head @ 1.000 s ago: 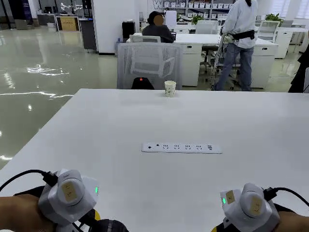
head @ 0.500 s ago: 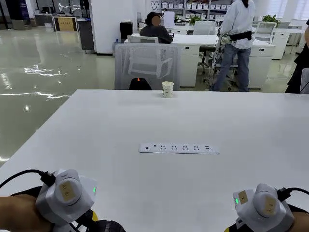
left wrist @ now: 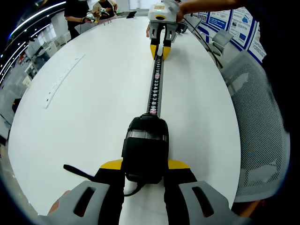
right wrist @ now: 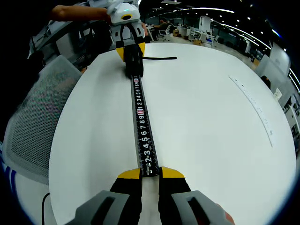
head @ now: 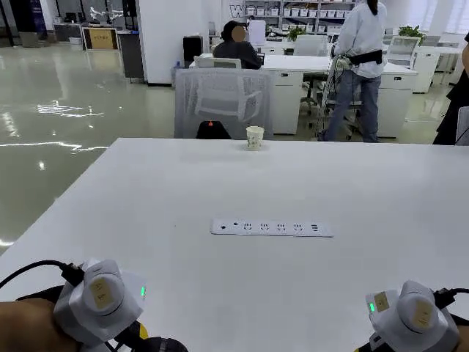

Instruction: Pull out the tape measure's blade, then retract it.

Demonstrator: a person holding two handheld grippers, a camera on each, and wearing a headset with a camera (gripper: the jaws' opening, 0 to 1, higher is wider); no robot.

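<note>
big white table [head: 293,183], and the tape measure [left wrist: 145,147] lies along the person's edge of it. the case looks chunky and rigid, so its flat sides are the spot to clamp. the left gripper [left wrist: 145,164] has its jaws squeezed on them. the blade [right wrist: 142,126] is thin, springy and slick, probably snappy. the right gripper [right wrist: 150,173] pinches its end, jaws nearly together.

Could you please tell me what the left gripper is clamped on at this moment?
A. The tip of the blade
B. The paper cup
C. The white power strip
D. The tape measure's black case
D: in the left gripper view, the left gripper has its jaws closed on the black case, while the blade runs out across the table to the right gripper, which pinches its end.
</note>
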